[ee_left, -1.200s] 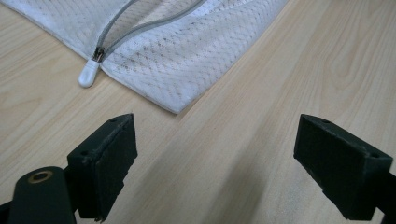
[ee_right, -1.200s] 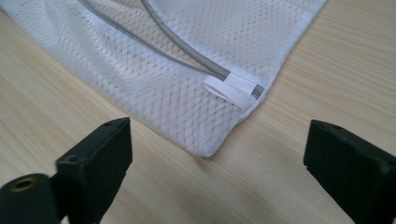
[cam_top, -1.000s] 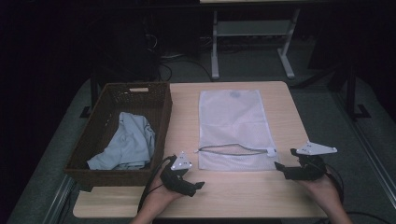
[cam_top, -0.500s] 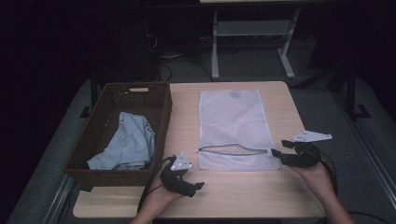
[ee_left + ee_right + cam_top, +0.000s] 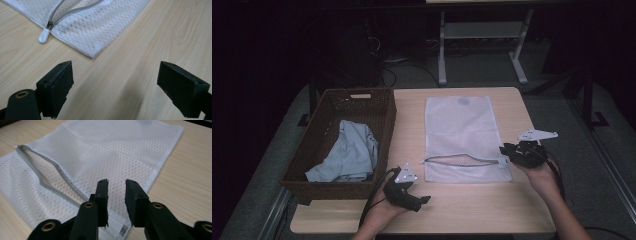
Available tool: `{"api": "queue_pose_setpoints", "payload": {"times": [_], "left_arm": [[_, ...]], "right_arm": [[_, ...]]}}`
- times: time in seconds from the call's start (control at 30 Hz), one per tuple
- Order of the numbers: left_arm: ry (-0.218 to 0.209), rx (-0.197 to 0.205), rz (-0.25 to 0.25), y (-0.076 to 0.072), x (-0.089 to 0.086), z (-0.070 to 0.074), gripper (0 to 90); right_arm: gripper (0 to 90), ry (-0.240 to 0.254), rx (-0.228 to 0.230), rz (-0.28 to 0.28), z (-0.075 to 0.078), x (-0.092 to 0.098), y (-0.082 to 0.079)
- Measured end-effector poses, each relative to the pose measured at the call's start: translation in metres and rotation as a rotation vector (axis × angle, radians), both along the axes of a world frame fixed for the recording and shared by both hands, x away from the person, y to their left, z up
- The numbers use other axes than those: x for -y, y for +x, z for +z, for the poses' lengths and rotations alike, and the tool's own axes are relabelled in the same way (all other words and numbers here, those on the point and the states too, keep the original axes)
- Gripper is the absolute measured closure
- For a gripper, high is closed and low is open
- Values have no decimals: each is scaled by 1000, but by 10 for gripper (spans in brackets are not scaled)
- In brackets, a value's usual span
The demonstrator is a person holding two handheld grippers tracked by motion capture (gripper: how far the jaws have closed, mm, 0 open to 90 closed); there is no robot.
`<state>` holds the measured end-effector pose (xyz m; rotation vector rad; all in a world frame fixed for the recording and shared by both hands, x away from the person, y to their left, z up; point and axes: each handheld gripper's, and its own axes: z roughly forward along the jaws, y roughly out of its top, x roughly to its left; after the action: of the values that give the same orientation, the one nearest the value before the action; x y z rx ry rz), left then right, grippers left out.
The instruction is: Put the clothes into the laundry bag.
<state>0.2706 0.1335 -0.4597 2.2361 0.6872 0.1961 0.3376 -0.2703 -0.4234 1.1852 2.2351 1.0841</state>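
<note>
A basket of clothes sits at the table's left. The left gripper rests low, spread and empty. The mesh bag lies flat mid-table, likely light, limp and best pinched by its hem. The right gripper, level at the bag's near right corner, has just been closing, fabric between the pads but not pinched.

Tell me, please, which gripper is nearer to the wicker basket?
Left. The left gripper sits just beside the wicker basket, by its near right corner. The right gripper is far across the table, beyond the white mesh bag.
</note>
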Motion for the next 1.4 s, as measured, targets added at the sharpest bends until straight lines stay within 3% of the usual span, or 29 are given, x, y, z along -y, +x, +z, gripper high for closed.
{"api": "queue_pose_setpoints", "payload": {"times": [0.07, 0.2, 0.43, 0.47, 0.63, 0.83, 1.03, 1.13, 1.4], "left_arm": [[0, -1, 0, 0, 0, 0, 129], [-5, 0, 2, 0, 0, 0, 128], [-7, -3, 2, 0, 0, 0, 129], [-5, -3, 0, 0, -1, 1, 129], [-5, -2, -1, 0, 0, 1, 128], [-5, -8, 1, 1, 0, -1, 128], [-8, -6, -2, 0, 1, 0, 129], [-6, -7, -6, 0, 2, -1, 129], [-3, -5, -6, 0, 2, -1, 130]], "right_arm": [[831, -5, 3, -13, 2, -2, 6], [895, -7, 5, -19, 3, -4, 15], [898, 12, -7, -45, 1, -5, 35], [898, 9, -26, -52, -2, -5, 43], [898, 29, -12, -78, -8, -5, 60], [898, 1, -51, -99, -23, -7, 80], [898, 2, -57, -129, -35, -5, 90], [898, -23, -90, -130, -43, -1, 93], [899, -67, -115, -120, -49, -4, 94]]}}
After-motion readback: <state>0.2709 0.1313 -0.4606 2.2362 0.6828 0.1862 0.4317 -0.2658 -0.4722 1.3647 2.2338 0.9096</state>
